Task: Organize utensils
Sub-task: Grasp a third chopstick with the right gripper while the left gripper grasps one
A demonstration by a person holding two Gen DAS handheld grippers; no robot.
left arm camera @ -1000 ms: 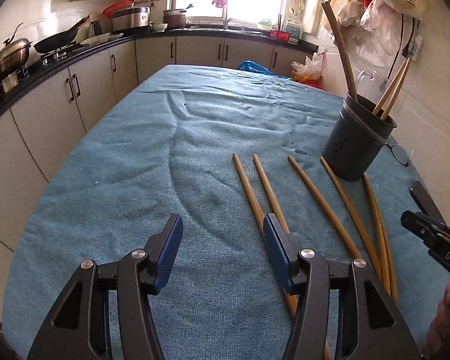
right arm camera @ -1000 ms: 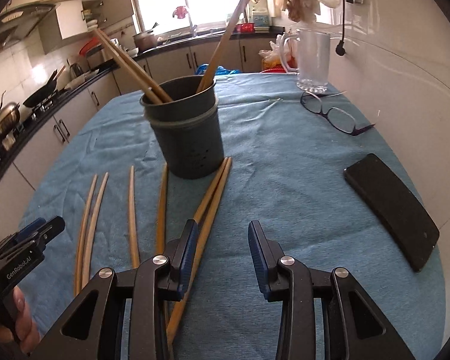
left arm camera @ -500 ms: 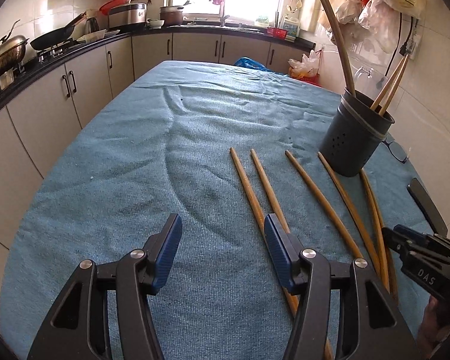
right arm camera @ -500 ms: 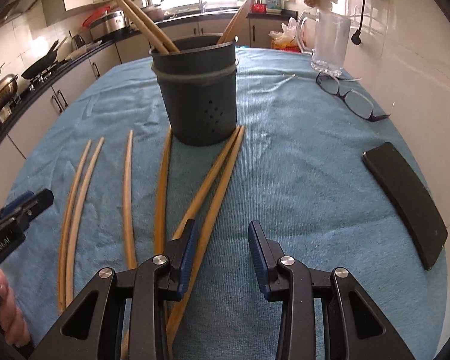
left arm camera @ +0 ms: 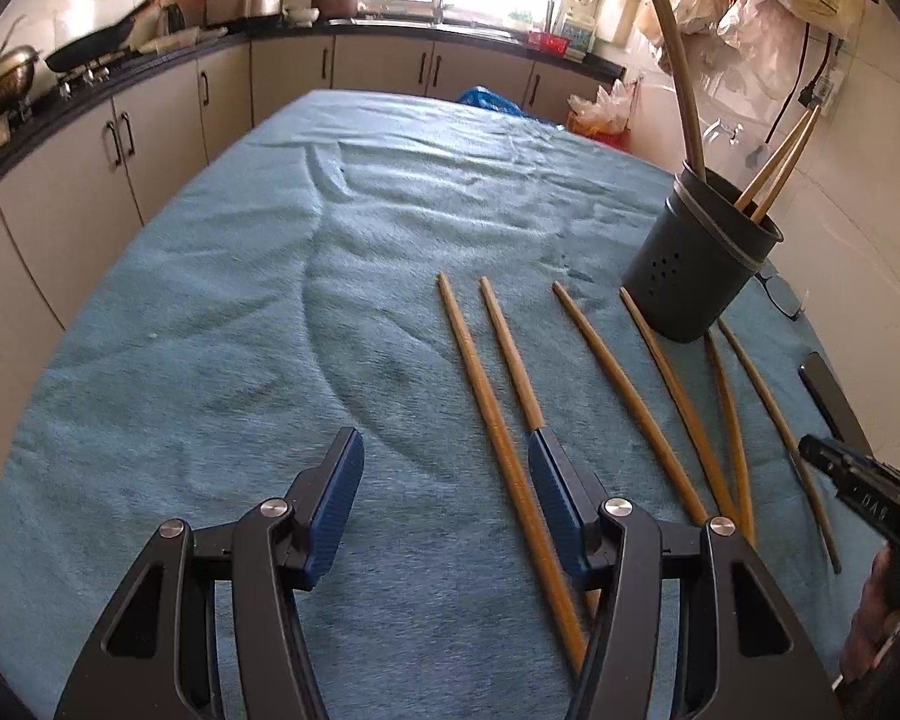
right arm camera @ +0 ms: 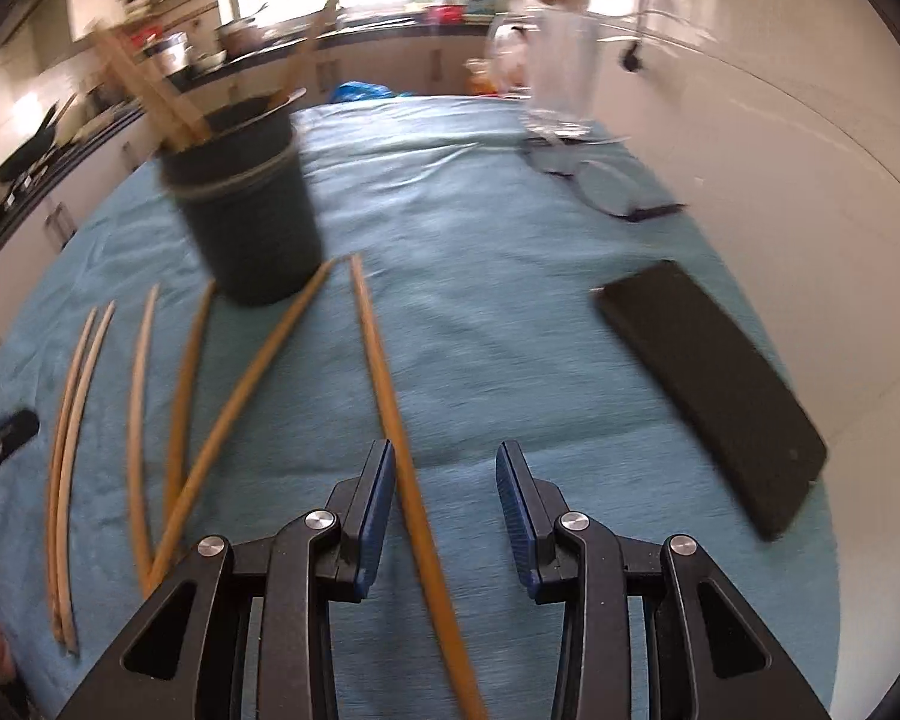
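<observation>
wooden chopsticks on blue terry cloth, both tongs spread wide

while the right-wrist view is smeared by motion blur, the main shapes can be made out. the left gripper is seen at the bottom of its frame with its ribbed blue pads set wide apart; nothing is held between them, though two long chopsticks run up the frame past the right-hand pad. the right gripper is likewise spread wide, and a single slender wooden chopstick lies on the cloth in the gap, close against the left-hand pad; no grip on it is shown.

the table is covered by a nappy, wrinkled blue towel. six loose chopsticks, round, tapered and honey-coloured, are laid out in a rough fan across the centre and right of the left-wrist frame. at the upper right of that frame a dark, round plastic utensil holder with small drain holes is stood upright, and more sticks lean out of it. a flat black rectangular case and a pair of glasses are seen at the right of the right-wrist frame.
</observation>
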